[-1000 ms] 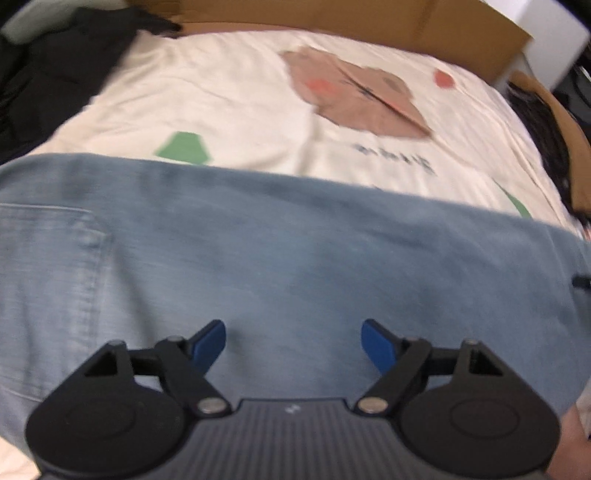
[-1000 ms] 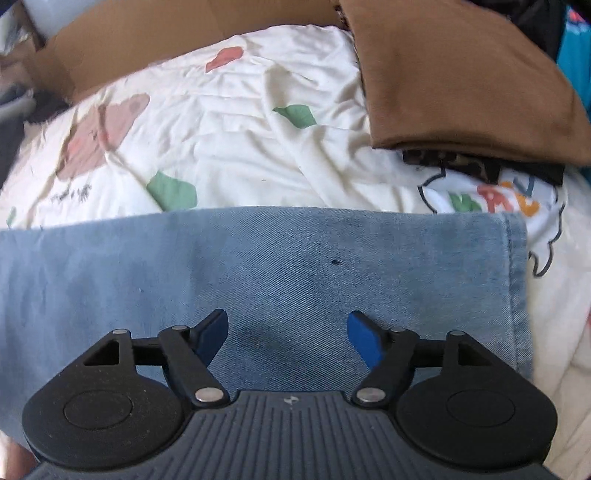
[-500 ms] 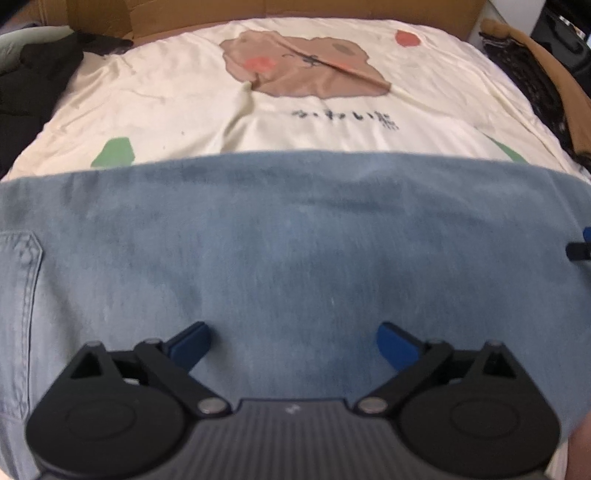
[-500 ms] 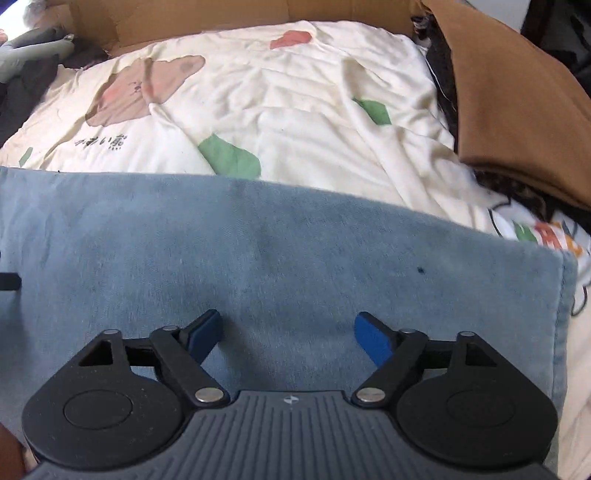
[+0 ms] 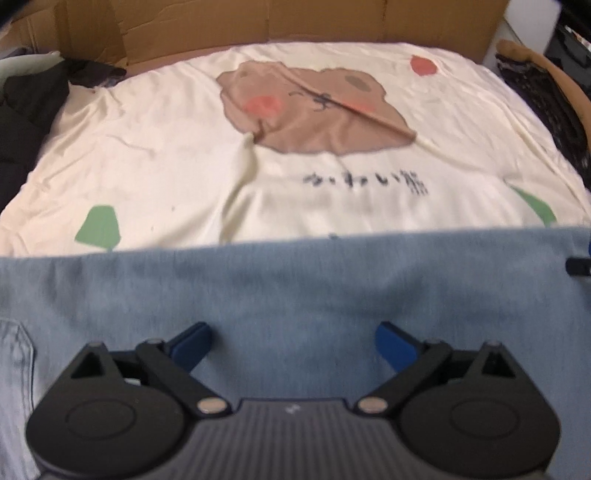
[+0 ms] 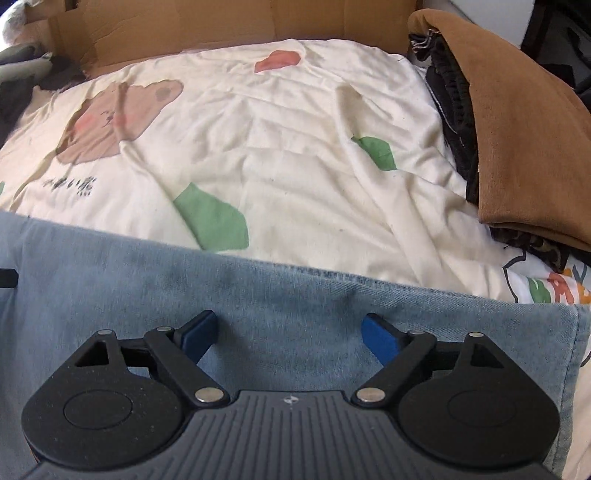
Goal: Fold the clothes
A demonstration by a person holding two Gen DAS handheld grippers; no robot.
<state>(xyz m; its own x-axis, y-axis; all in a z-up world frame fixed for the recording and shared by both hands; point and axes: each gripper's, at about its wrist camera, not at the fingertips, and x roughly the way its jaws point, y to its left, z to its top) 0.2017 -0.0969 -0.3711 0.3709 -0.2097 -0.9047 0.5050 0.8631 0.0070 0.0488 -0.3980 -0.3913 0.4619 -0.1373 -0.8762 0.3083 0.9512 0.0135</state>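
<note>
one jeans [image 5: 295, 295], two tools [image 5: 293, 341] [image 6: 290, 338]

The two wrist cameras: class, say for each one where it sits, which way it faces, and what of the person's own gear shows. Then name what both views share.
Left wrist: sits behind the open left gripper, tilted down over the jeans toward the bear-print sheet; a bit of the other gripper shows at the right edge.
Right wrist: sits behind the open right gripper, tilted down over the jeans' hem end, brown folded garment at right.
Shared: jeans, sheet, cardboard at the back.
</note>
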